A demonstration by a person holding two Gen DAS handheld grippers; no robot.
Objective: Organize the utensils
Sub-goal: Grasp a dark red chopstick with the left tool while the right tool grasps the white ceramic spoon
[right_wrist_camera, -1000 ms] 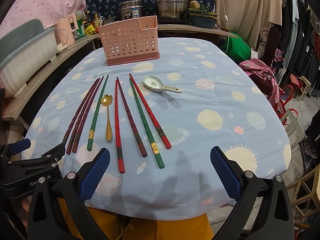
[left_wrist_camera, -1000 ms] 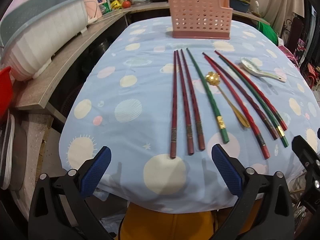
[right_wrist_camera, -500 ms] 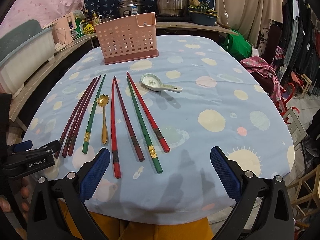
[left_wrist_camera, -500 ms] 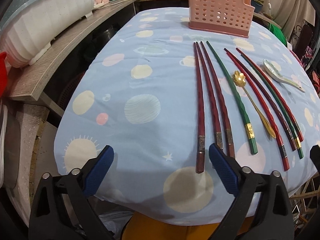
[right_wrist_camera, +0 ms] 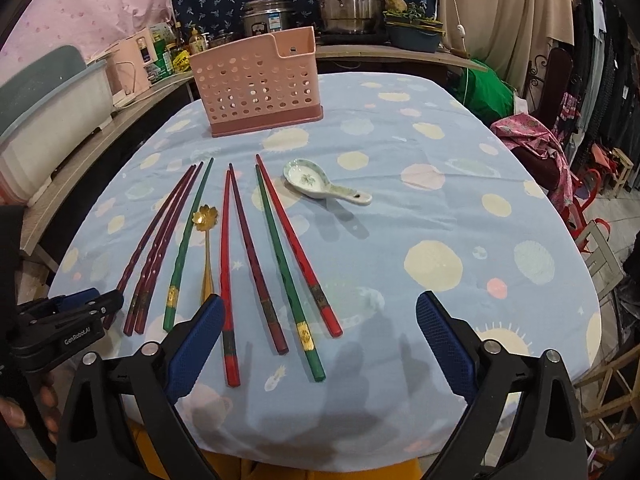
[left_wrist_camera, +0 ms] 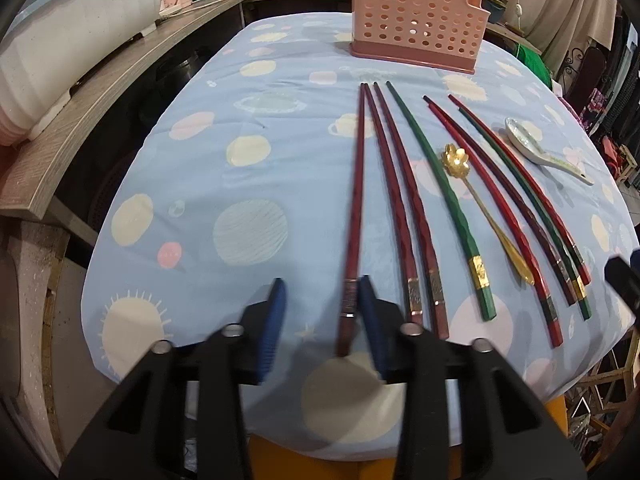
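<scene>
Several chopsticks lie side by side on the blue tablecloth. My left gripper is partly closed with a gap, low over the near end of the leftmost dark red chopstick, which lies against its right finger. It is seen in the right wrist view at the far left. A gold spoon lies between a green chopstick and a red one. My right gripper is open and empty above the near ends of the red and green chopsticks. A pink utensil basket stands at the far end.
A white ceramic spoon lies right of the chopsticks. A wooden counter with a white tub runs along the left. Pots stand behind the table. A chair with pink cloth is at the right.
My left gripper has moved forward and down over the leftmost dark red chopstick and its fingers have narrowed. My right gripper has shifted slightly forward and stays open.
</scene>
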